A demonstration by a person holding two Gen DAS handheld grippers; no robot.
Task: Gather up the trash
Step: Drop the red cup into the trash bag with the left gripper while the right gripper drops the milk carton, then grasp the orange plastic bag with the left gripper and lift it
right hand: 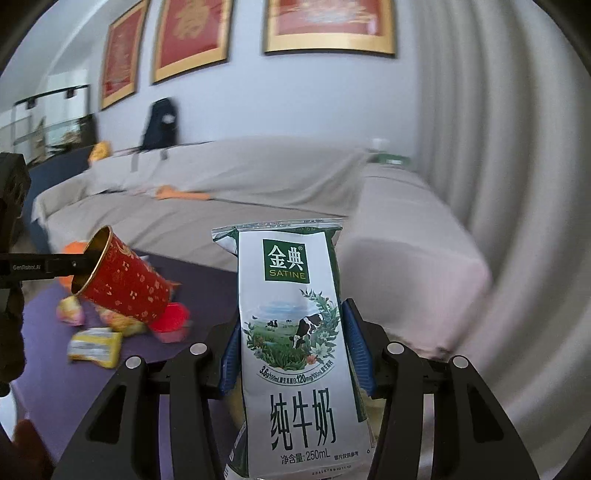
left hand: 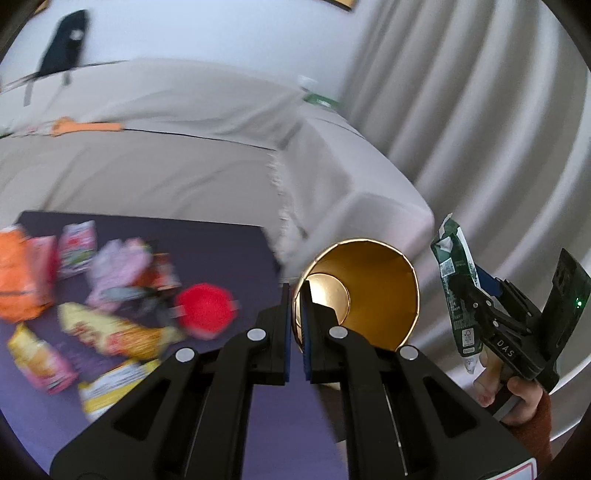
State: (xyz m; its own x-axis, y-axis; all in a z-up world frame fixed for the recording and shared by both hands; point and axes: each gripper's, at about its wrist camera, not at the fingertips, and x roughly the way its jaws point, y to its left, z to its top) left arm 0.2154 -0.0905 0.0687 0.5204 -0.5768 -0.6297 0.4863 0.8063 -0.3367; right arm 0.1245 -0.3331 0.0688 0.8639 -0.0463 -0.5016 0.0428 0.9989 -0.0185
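My left gripper (left hand: 295, 295) is shut on the rim of a red paper cup (left hand: 365, 291) with a gold inside, held in the air; the cup (right hand: 125, 284) also shows in the right wrist view, tilted. My right gripper (right hand: 290, 332) is shut on a white and green milk carton (right hand: 295, 350), held upright; the carton (left hand: 458, 288) and the right gripper (left hand: 476, 291) show at the right of the left wrist view. Several snack wrappers (left hand: 110, 332) and a red lid (left hand: 205, 310) lie on a dark purple mat (left hand: 221, 236).
A grey covered sofa (left hand: 184, 166) stands behind the mat (right hand: 199, 273), with an orange object (left hand: 85, 127) on its seat and a black bag (right hand: 160, 122) on its back. White curtains (left hand: 480, 110) hang at the right. Framed red pictures (right hand: 328, 26) hang on the wall.
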